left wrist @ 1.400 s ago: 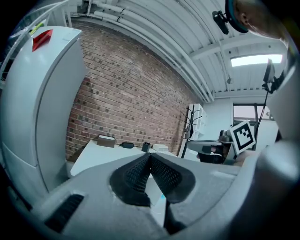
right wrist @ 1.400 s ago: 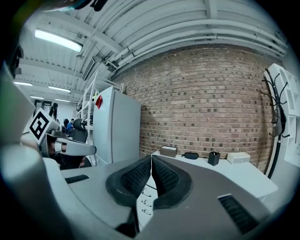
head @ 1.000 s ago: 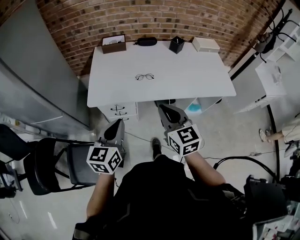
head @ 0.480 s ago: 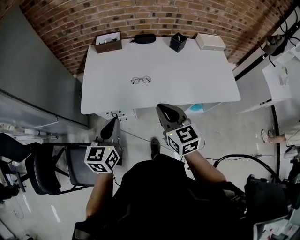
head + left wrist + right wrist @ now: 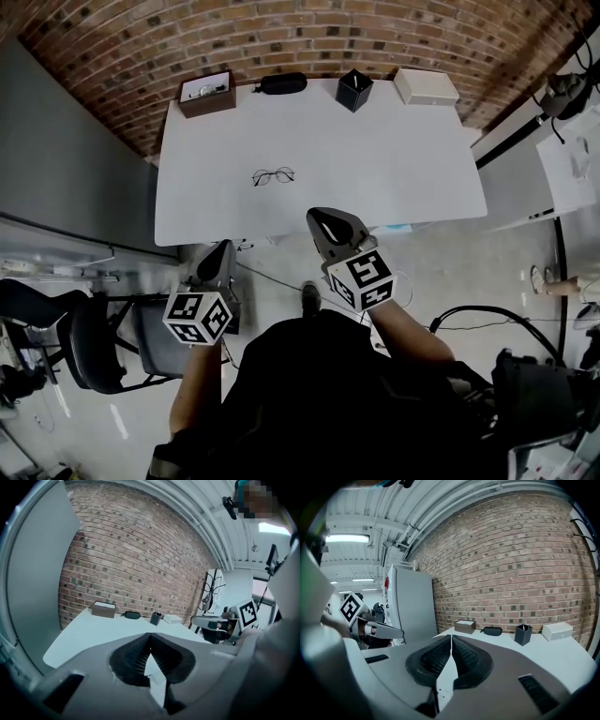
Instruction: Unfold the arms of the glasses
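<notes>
A thin wire-framed pair of glasses lies on the white table, left of its middle; whether its arms are folded I cannot make out. Both grippers hang short of the table's near edge, over the floor. My left gripper is shut with nothing in it, and its ribbed pads meet at the tip. My right gripper is also shut and empty, pointing at the table edge just right of the glasses. In the right gripper view its jaws stand closed together.
Along the table's far edge by the brick wall stand a brown box, a black glasses case, a black pen holder and a white box. A black chair stands at my left. A drawer unit sits under the table.
Both grippers have moved forward toward the table's near edge, staying shut. The table and glasses now sit lower and nearer in the head view.
</notes>
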{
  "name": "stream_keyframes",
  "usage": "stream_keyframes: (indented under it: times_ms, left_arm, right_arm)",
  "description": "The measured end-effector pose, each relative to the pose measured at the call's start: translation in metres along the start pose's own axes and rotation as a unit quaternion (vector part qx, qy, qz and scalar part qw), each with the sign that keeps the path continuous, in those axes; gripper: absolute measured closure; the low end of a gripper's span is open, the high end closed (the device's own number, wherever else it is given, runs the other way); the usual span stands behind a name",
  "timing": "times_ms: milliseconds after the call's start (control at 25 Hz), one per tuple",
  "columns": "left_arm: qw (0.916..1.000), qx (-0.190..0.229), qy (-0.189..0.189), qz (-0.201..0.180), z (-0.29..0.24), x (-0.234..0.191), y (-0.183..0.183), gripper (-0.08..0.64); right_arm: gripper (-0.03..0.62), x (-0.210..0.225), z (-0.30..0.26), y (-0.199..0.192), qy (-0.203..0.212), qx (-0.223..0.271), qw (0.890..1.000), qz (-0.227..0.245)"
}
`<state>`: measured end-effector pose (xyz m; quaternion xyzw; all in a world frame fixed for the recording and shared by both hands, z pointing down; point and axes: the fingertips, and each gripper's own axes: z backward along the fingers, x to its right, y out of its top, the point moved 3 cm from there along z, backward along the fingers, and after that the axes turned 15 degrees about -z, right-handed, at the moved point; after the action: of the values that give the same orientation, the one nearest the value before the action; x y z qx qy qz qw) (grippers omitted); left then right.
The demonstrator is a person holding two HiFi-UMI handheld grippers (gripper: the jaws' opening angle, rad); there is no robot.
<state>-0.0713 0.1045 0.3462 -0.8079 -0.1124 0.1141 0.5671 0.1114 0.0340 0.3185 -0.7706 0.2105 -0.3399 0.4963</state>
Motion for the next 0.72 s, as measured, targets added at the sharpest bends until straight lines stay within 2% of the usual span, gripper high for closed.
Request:
stream_keyframes:
  times_ms: [360,520,720]
  left_arm:
    - [0.9995,-0.021,-0.01,0.019,-0.043,0.003,-0.003,0.549]
    - [0.9979,-0.015,-0.015,0.061,-0.051,-0.004,-0.005,0.549]
    - [0.9986,-0.021,-0.009,0.048,-0.073,-0.022,-0.007,0.549]
  right_arm:
    - [0.581,0.04,-0.023,0.006,0.011,-0.03,0.999,0.009]
    - [0.581,0.047,-0.038,-0.002,0.005,-0.05,0.999,0.011]
    - [0.581,0.053,-0.062,0.0,0.0,-0.056,0.998,0.014]
